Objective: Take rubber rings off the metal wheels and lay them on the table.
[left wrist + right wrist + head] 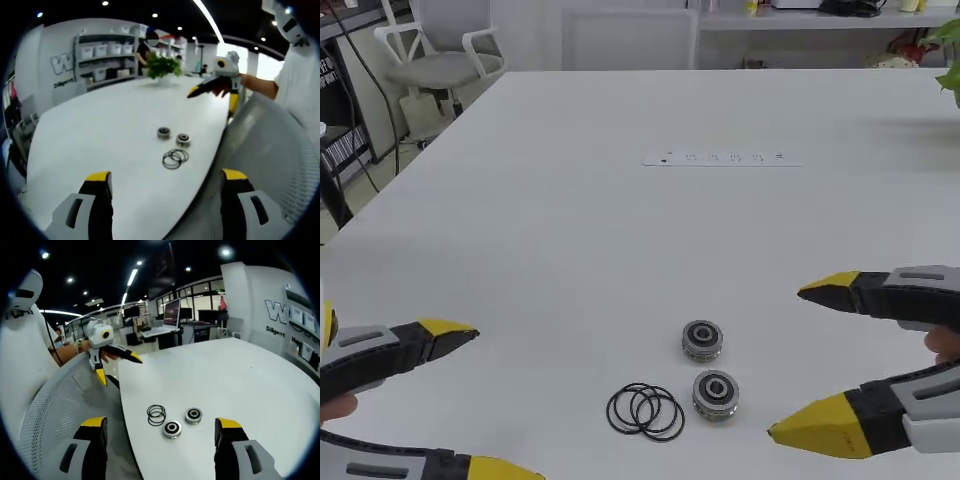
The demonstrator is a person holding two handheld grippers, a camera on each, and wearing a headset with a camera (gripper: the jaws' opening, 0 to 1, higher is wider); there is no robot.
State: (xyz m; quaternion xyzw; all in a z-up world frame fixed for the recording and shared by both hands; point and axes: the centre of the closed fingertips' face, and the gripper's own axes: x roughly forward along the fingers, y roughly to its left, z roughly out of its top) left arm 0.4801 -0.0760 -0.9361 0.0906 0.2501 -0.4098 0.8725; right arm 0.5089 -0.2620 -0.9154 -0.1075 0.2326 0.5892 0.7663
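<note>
Two small metal wheels (702,339) (715,393) lie flat on the white table (620,220) near its front edge. A loose pile of several thin black rubber rings (645,410) lies just left of the nearer wheel. My left gripper (480,400) hovers open at the lower left, well apart from the rings. On the right, my right gripper (790,362) is open with the wheels to its left and nothing between its fingers. In the left gripper view, wheels (163,132) (183,139) and rings (175,158) lie ahead. The right gripper view has the wheels (172,429) (193,415) and rings (156,415) between the jaws.
A flush socket strip (720,158) is set into the table's middle. An office chair (440,50) stands at the far left corner and a green plant (950,50) at the far right. A mesh chair back (270,150) sits close to the table's front edge.
</note>
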